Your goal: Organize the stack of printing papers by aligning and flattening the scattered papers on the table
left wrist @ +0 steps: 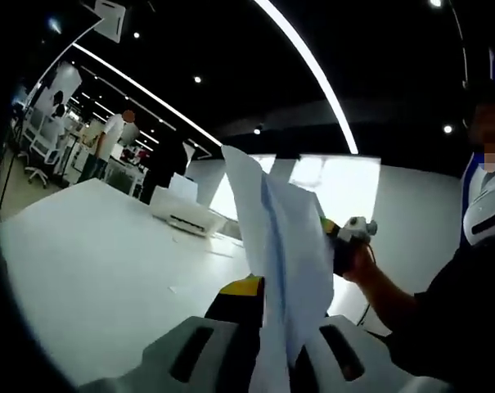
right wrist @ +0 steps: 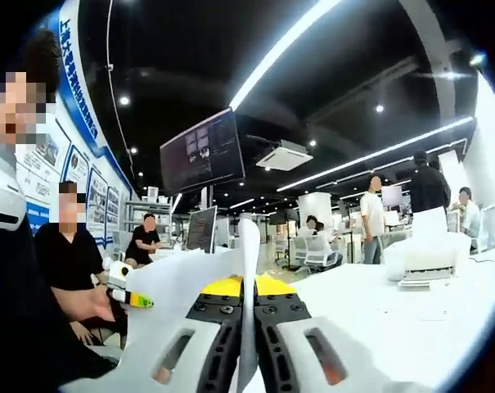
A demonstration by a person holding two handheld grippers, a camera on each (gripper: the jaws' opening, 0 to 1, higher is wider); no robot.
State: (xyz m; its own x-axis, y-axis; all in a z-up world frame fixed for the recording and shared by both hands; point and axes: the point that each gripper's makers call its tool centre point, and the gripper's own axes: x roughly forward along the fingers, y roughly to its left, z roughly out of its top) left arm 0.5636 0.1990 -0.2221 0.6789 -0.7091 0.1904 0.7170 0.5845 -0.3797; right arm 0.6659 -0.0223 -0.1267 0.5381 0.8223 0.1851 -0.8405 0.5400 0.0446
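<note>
Above the white bench, in the left gripper view, the left gripper has its jaws closed on a sheaf of printing papers. The papers rise upright from between the jaws, clear of the bench top, with a bluish fold line running down their middle and the upper corner pointing toward the ceiling. Just behind the papers' right edge the right gripper shows as a dark body with a yellow tip, held in a hand; how it meets the sheets from this side cannot be told.

In the right gripper view the right gripper has its jaws pressed together on the papers, seen edge-on as a thin white blade standing up between the two jaws, with a wider white sheet spreading away to the left. Beyond that sheet the left gripper appears, its yellow and green tip beside a hand.

Farther along the bench sits a white printer, also seen at the right. A large dark monitor hangs overhead, and several people stand in the room behind.
</note>
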